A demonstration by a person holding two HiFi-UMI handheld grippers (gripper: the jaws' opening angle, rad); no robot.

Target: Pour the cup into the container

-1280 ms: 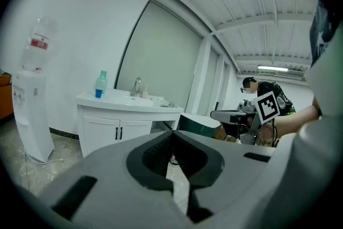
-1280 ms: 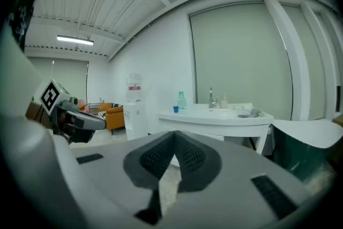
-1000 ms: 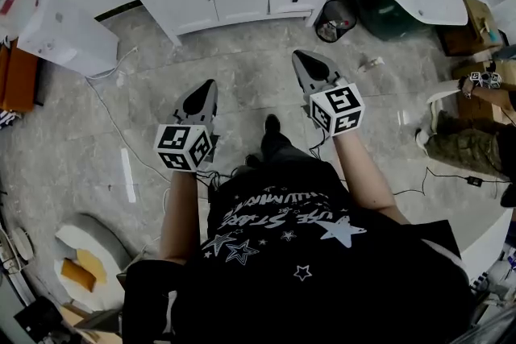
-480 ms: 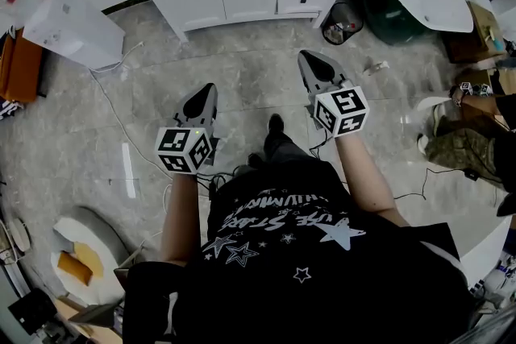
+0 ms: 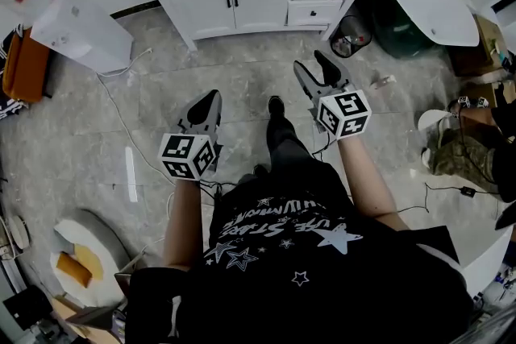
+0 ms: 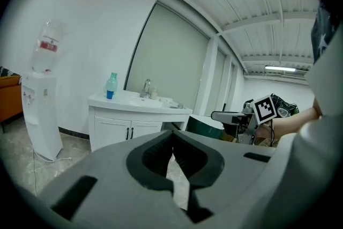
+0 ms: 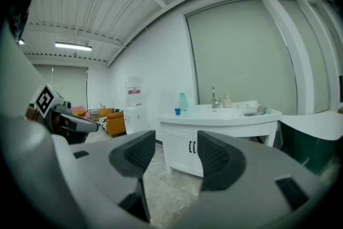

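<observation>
Cup (image 7: 177, 111): small and blue, upright at the left end of the counter (image 7: 236, 114), just beside a green bottle (image 7: 183, 101); well apart from both my grippers.
Left gripper (image 6: 172, 142): jaws together, nothing between them.
Right gripper (image 7: 176, 155): jaws apart, having just been opening; only floor shows between them.
Container: I cannot tell from here which thing it is.
Handling: probably light and thin-walled, easy to crush, and it spills if tipped early.
Hold: I would take the side wall about mid-height with 1 gripper, pressing gently and keeping it upright.
Risk: squeezing hard could buckle the wall.
</observation>
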